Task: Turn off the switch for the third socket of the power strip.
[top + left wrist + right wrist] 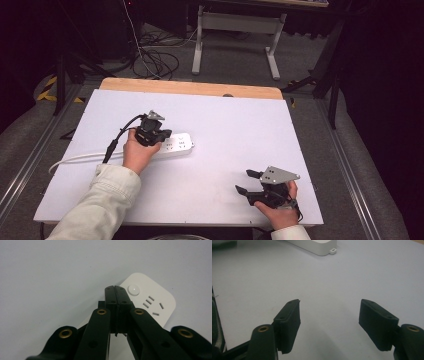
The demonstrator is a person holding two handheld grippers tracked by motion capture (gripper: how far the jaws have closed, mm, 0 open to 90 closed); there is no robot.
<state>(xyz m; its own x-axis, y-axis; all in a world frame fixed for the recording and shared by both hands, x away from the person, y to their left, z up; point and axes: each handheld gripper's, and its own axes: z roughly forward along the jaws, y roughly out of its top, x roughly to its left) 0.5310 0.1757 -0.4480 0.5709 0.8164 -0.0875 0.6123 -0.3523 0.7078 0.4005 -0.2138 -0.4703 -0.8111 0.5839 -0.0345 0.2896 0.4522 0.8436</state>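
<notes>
White tabletop (225, 125), dark floor beyond | left gripper (116, 290) jaws pressed together with nothing between, tips over the white power strip (150, 302) beside its round button (133, 289) | right gripper (329, 315) jaws spread wide, empty, near the front edge, well apart from the strip | strip lies left of centre.

power strip (176, 145) white, white cord | left gripper (115, 293) black, brass rivets | right gripper (248, 181) black, grey plate | table (235, 125) white | sleeve (102, 200) cream
</notes>
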